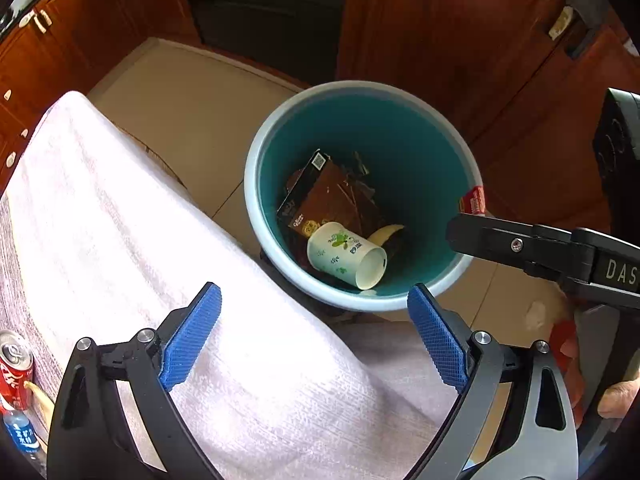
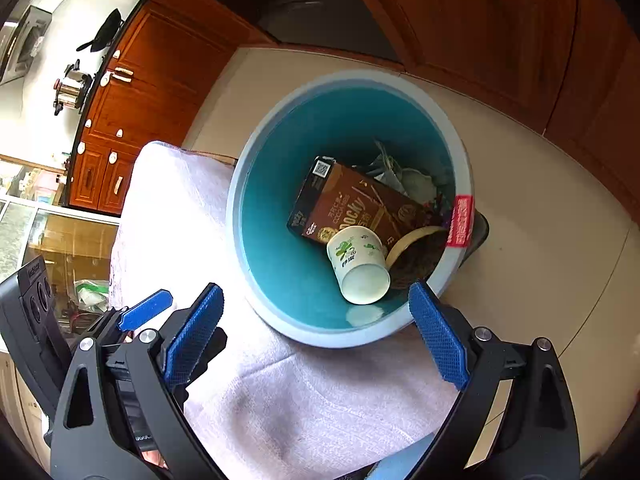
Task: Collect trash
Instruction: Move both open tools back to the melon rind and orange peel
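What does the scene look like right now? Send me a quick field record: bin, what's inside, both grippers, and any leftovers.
bin: teal bin on the floor beside the cloth-covered table
contents: paper cup on its side, brown snack box, banana peel, other wrappers
left gripper: open, empty
right gripper: open, empty, above bin
leftovers: red soda can and a small bottle on the table

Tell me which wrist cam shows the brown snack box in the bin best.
Right wrist. The brown snack box lies broad face up in the bin, with its printed lettering and QR code legible, above the paper cup. The left wrist view shows the same box smaller, darker, and its lettering is unreadable.
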Action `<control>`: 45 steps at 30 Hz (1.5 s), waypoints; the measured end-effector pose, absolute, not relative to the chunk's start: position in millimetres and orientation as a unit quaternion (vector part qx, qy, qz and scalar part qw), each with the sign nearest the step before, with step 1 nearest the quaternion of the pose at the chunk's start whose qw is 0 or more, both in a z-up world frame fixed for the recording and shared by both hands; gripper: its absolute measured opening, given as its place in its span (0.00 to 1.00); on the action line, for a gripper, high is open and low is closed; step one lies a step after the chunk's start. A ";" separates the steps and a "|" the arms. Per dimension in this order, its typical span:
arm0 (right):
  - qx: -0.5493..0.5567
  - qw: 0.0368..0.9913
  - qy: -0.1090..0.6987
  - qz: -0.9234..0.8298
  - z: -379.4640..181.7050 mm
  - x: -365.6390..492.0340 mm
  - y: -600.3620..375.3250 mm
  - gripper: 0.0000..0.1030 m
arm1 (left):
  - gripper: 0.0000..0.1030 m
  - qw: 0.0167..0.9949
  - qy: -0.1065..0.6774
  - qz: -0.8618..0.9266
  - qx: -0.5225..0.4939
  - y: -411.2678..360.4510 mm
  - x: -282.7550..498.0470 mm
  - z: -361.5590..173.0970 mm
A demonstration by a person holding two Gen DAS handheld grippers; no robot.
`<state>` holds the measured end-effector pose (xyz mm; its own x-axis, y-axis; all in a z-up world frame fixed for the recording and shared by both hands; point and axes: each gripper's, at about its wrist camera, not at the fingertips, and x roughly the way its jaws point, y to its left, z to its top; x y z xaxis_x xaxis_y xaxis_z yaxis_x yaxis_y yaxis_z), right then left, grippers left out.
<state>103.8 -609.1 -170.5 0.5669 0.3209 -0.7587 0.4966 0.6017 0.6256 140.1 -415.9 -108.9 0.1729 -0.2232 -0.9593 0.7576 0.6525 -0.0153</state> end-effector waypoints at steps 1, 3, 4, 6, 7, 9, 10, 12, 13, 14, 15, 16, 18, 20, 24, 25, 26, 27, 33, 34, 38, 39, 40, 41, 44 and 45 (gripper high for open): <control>0.441 0.767 0.462 -0.056 -169.2 103.5 -607.1 0.87 | 0.92 0.726 0.547 -0.338 0.242 -414.0 139.6 -108.1; 0.437 0.769 0.463 -0.054 -165.1 103.6 -602.0 0.87 | 0.92 0.728 0.548 -0.337 0.238 -408.8 136.6 -101.2; 0.435 0.771 0.463 -0.053 -163.2 103.3 -599.8 0.87 | 0.92 0.730 0.548 -0.336 0.235 -406.1 136.6 -100.0; 0.431 0.773 0.463 -0.052 -159.7 102.7 -595.4 0.87 | 0.92 0.733 0.547 -0.335 0.228 -397.0 134.2 -91.9; 0.429 0.774 0.462 -0.050 -157.9 102.9 -593.2 0.87 | 0.92 0.735 0.546 -0.335 0.224 -391.8 133.6 -89.3; 0.425 0.778 0.460 -0.048 -153.4 103.4 -588.6 0.87 | 0.92 0.738 0.546 -0.332 0.217 -379.3 133.1 -83.1; 0.422 0.780 0.460 -0.046 -150.9 103.8 -585.4 0.87 | 0.92 0.740 0.545 -0.330 0.214 -374.0 133.1 -81.7; 0.419 0.783 0.459 -0.041 -145.6 104.8 -578.3 0.87 | 0.93 0.744 0.546 -0.325 0.207 -362.5 133.4 -78.7; 0.416 0.784 0.458 -0.038 -142.8 105.3 -574.9 0.87 | 0.93 0.746 0.547 -0.322 0.203 -356.0 134.1 -77.8; 0.413 0.787 0.457 -0.036 -140.0 106.0 -571.0 0.87 | 0.93 0.748 0.548 -0.319 0.199 -349.7 134.7 -76.5; 0.410 0.789 0.457 -0.032 -136.6 106.6 -566.3 0.87 | 0.93 0.751 0.548 -0.315 0.194 -341.8 135.3 -74.3; 0.406 0.791 0.456 -0.029 -133.5 107.1 -562.2 0.87 | 0.93 0.754 0.547 -0.312 0.189 -334.9 135.3 -72.3; 0.398 0.796 0.455 -0.022 -126.4 108.7 -551.4 0.87 | 0.93 0.759 0.545 -0.306 0.181 -316.5 135.4 -67.1; 0.393 0.800 0.453 -0.014 -120.7 110.0 -539.4 0.87 | 0.93 0.764 0.544 -0.300 0.174 -298.9 135.4 -63.2; 0.375 0.807 0.455 0.010 -110.2 117.6 -509.1 0.87 | 0.93 0.778 0.537 -0.282 0.161 -261.5 137.0 -58.3; 0.369 0.810 0.455 0.017 -107.5 120.1 -500.3 0.87 | 0.93 0.782 0.536 -0.277 0.156 -249.7 138.0 -56.5; 0.363 0.813 0.456 0.024 -104.7 122.0 -490.9 0.87 | 0.93 0.786 0.535 -0.272 0.150 -238.9 139.2 -55.4; 0.354 0.816 0.456 0.033 -101.3 125.0 -480.0 0.87 | 0.93 0.790 0.534 -0.266 0.144 -227.1 140.8 -54.0; 0.265 0.847 0.451 0.092 -81.4 143.1 -411.7 0.87 | 0.93 0.807 0.536 -0.222 0.113 -161.1 150.8 -53.7; 0.251 0.851 0.451 0.101 -79.7 145.6 -400.2 0.87 | 0.93 0.809 0.537 -0.213 0.108 -149.9 153.1 -54.9; 0.216 0.853 0.458 0.127 -77.0 157.0 -361.9 0.87 | 0.93 0.813 0.543 -0.188 0.094 -103.7 158.2 -57.5; 0.210 0.852 0.462 0.132 -77.3 160.2 -353.0 0.87 | 0.93 0.815 0.543 -0.183 0.090 -94.0 159.1 -58.4; 0.205 0.850 0.466 0.137 -78.3 163.4 -345.2 0.87 | 0.93 0.816 0.543 -0.178 0.087 -84.9 160.4 -59.2; 0.200 0.847 0.471 0.142 -79.8 166.7 -337.8 0.87 | 0.93 0.817 0.544 -0.174 0.083 -78.4 161.0 -60.6; 0.186 0.839 0.488 0.153 -84.7 175.7 -314.6 0.87 | 0.93 0.821 0.542 -0.165 0.077 -57.2 163.2 -63.4; 0.183 0.834 0.495 0.159 -86.7 179.0 -306.5 0.87 | 0.93 0.822 0.540 -0.163 0.076 -51.2 164.1 -64.5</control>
